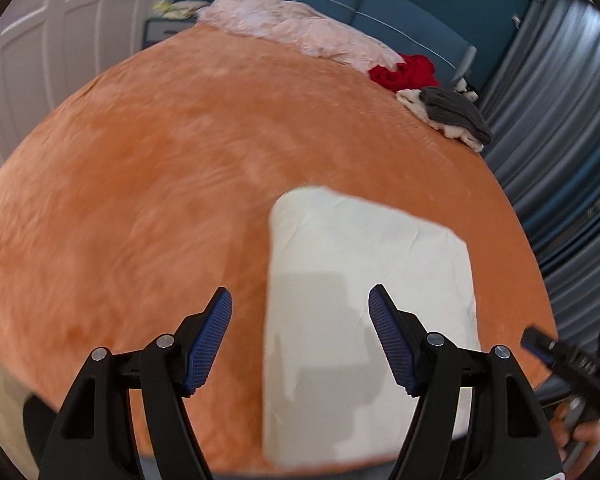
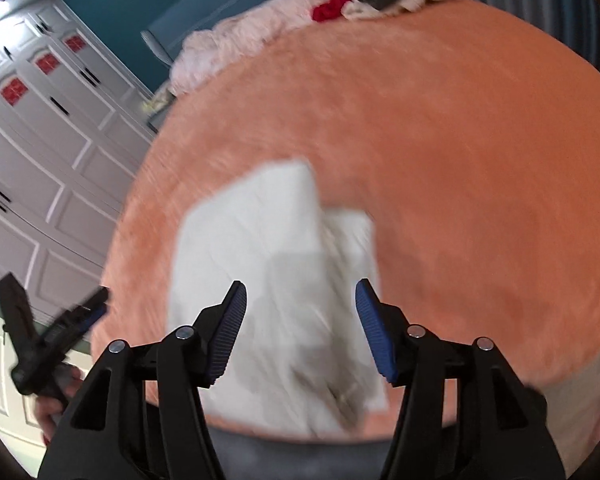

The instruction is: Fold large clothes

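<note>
Item: white folded cloth garment (image 1: 364, 300), near edge of orange plush bed (image 1: 140, 200), laid flat, fold apparently finished.
Left gripper (image 1: 300, 320): jaws released, empty.
Right gripper (image 2: 300, 316): jaws released, empty.

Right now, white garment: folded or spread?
Folded. The white garment lies as a compact rectangle on the orange bedspread; right wrist view shows layered edges. Neither tongs touch it.

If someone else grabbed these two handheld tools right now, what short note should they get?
Left gripper: open, empty, above the near edge of the bed.
Right gripper: open, empty, beside it.
White garment: folded into a rectangle near the bed's front edge; looks done.
Left to do: the pile at the far corner, a red garment and a grey garment over something white.
</note>
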`<state>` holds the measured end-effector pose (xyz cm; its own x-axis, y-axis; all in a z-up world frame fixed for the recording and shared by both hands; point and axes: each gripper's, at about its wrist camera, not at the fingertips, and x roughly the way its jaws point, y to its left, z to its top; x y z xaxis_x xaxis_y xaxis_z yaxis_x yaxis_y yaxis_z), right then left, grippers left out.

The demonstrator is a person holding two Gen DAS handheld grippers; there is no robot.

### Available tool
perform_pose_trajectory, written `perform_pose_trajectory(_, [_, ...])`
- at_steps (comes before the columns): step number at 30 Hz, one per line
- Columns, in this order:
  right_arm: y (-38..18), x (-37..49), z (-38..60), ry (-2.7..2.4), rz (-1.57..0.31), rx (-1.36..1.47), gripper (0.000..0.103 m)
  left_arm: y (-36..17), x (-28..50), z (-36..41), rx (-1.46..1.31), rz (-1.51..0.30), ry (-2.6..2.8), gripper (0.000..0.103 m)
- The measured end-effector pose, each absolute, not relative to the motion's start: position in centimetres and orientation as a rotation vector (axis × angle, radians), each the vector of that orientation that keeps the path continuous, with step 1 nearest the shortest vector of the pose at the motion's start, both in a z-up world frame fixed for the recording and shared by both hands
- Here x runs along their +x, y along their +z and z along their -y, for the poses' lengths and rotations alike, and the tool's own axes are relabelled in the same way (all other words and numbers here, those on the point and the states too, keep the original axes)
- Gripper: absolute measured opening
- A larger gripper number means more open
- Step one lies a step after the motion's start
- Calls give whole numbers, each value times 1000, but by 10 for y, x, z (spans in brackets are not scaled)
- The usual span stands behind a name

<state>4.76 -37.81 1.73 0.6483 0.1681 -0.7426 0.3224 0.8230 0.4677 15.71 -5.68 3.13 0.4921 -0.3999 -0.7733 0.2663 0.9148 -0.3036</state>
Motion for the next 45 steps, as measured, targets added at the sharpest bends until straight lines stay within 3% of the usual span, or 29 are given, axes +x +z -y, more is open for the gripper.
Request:
perform_pose_trajectory(5, [9, 105, 373, -112, -870, 650, 64, 20, 193, 98, -113, -1004, -425, 68])
perform_pose_trajectory(9, [-24, 147, 376, -178, -944, 674, 64, 3, 213, 120, -103, -1043, -434, 68])
perform_pose_trajectory(10, [-33, 153, 377, -189, -961, 686, 61, -1, 216, 124, -100, -1051, -437, 68])
perform_pose_trajectory(11, [-45, 157, 376, -179, -982, 697, 37, -7, 219, 130, -91, -1060, -436, 68])
perform_pose_trajectory(13, [-55, 157, 374, -159, -970, 689, 15, -17, 224, 139, -77, -1072, -442, 68])
perform_pose_trajectory(15, [-50, 148, 373, -198, -924, 630, 9, -25, 226, 146, -68, -1083, -446, 64])
perform_pose_trajectory(21, [-86, 128, 389, -313, -934, 601, 8, -56, 228, 165, -47, -1081, -458, 39])
perform_pose_trajectory(32, [-122, 144, 376, -337, -957, 458, 18, -96, 228, 183, 68, -1035, -369, 39])
perform_pose_trajectory(45, [-136, 144, 381, -313, -895, 494, 21, -114, 227, 196, 121, -982, -308, 40])
